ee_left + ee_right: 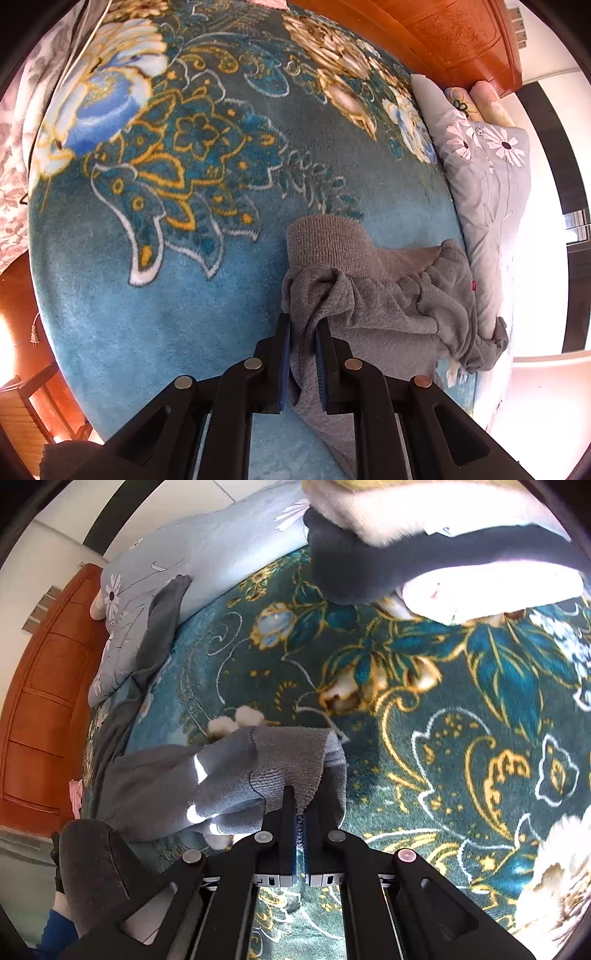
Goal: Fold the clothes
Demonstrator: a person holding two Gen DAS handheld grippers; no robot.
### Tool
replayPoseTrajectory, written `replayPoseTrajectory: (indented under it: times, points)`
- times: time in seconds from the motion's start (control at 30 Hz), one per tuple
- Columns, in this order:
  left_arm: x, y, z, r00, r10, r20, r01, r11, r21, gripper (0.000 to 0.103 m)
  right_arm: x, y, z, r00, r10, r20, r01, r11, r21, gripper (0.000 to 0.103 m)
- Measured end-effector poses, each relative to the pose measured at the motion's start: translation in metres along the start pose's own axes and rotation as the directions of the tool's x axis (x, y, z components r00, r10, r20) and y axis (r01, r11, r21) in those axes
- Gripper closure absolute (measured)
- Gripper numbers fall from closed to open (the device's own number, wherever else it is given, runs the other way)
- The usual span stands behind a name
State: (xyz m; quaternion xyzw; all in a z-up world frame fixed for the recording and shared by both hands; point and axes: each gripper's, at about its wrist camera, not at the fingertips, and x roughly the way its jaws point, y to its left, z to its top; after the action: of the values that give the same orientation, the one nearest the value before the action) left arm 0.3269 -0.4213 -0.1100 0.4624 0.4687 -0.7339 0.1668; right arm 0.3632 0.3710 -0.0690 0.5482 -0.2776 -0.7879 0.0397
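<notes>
Left wrist view shows the left hand-held gripper (303, 325) with its blue-padded jaws nearly together, pinching a bunched fold of the grey knitted fleece garment (384, 295). From that pinch the garment's long axis runs across the teal floral plush blanket (147, 277) on the bed toward the right edge of the picture, its ribbed cuff or hem (325, 240) turned up on the far side and a small red tag at its right. Its far end droops against a pale grey daisy-print pillow (484, 177) below an orange wooden headboard (454, 33).

Right wrist view shows the right hand-held gripper (300, 805) clamped fully on the ribbed edge of the same garment (155, 775), which stretches leftward to the pillow (207, 554) and headboard (44, 686). Only this view shows a stack of folded dark and cream clothes (424, 554) at the top, and a dark grey sleeve with a blue cuff (92, 867) at lower left. Only the left view shows the grey leaf-print cloth (14, 122) at the blanket's far left.
</notes>
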Motion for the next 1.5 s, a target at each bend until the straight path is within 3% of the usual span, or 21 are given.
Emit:
replayPoseTrajectory:
  times: [0.13, 0.33, 0.43, 0.47, 0.5, 0.57, 0.67, 0.8, 0.97, 1.17, 1.23, 1.27, 1.3, 1.37, 1.5]
  points:
    - [0.000, 0.001, 0.002, 1.000, -0.006, 0.000, 0.006, 1.000, 0.000, 0.090, -0.008, -0.014, 0.000, 1.000, -0.027, -0.010, 0.027, 1.000, -0.003, 0.101]
    - [0.002, 0.010, -0.004, 1.000, -0.013, -0.016, 0.013, 1.000, -0.014, 0.090, -0.028, -0.049, -0.011, 0.995, -0.098, -0.003, 0.097, 0.989, 0.108, 0.099]
    - [0.002, 0.009, -0.003, 1.000, -0.017, -0.017, 0.016, 1.000, -0.025, 0.089, -0.034, -0.050, -0.023, 0.999, -0.030, 0.013, 0.027, 0.984, 0.176, 0.099]
    - [0.002, 0.008, -0.003, 1.000, -0.016, -0.017, 0.016, 1.000, -0.024, 0.089, -0.033, -0.049, -0.028, 1.000, 0.002, 0.015, -0.005, 0.980, 0.201, 0.090]
    - [0.002, 0.007, -0.003, 1.000, -0.014, -0.018, 0.014, 1.000, -0.022, 0.089, -0.033, -0.049, -0.033, 0.999, 0.034, 0.018, -0.037, 0.974, 0.225, 0.071]
    - [0.001, 0.006, -0.004, 1.000, -0.012, -0.020, 0.011, 1.000, -0.017, 0.089, -0.027, -0.042, -0.043, 0.994, 0.107, 0.025, -0.110, 0.955, 0.276, 0.051]
    - [0.001, 0.006, -0.005, 1.000, -0.010, -0.024, 0.010, 1.000, -0.016, 0.088, -0.009, -0.030, -0.056, 0.978, 0.210, 0.010, -0.200, 0.919, 0.340, 0.052]
    - [-0.001, 0.011, -0.006, 0.999, -0.026, -0.025, 0.024, 0.999, -0.043, 0.087, 0.021, -0.021, -0.066, 0.951, 0.308, 0.024, -0.285, 0.843, 0.457, 0.052]
    - [0.000, 0.012, -0.006, 0.999, -0.028, -0.027, 0.026, 0.999, -0.046, 0.087, 0.039, -0.017, -0.062, 0.959, 0.277, 0.059, -0.266, 0.810, 0.523, 0.052]
    - [0.002, 0.014, -0.006, 0.999, -0.035, -0.032, 0.033, 0.998, -0.055, 0.087, 0.043, -0.017, -0.059, 0.940, 0.304, 0.153, -0.332, 0.726, 0.603, 0.052]
    - [0.002, 0.015, -0.005, 0.999, -0.039, -0.034, 0.037, 0.998, -0.054, 0.087, 0.040, -0.014, -0.056, 0.940, 0.295, 0.171, -0.337, 0.723, 0.604, 0.063]
    - [0.002, 0.015, -0.005, 0.998, -0.042, -0.036, 0.040, 0.998, -0.052, 0.085, 0.039, -0.011, -0.053, 0.945, 0.282, 0.164, -0.323, 0.730, 0.602, 0.081]
    - [0.002, 0.016, -0.005, 0.998, -0.044, -0.039, 0.042, 0.998, -0.053, 0.084, 0.038, -0.009, -0.051, 0.954, 0.263, 0.145, -0.296, 0.742, 0.601, 0.090]
    - [0.002, 0.017, -0.005, 0.997, -0.052, -0.049, 0.049, 0.997, -0.057, 0.080, 0.039, -0.006, -0.045, 0.963, 0.240, 0.120, -0.263, 0.758, 0.596, 0.092]
    - [0.000, 0.020, -0.005, 0.995, -0.076, -0.072, 0.071, 0.996, -0.062, 0.069, 0.022, 0.008, -0.025, 0.956, 0.260, 0.137, -0.292, 0.790, 0.540, 0.093]
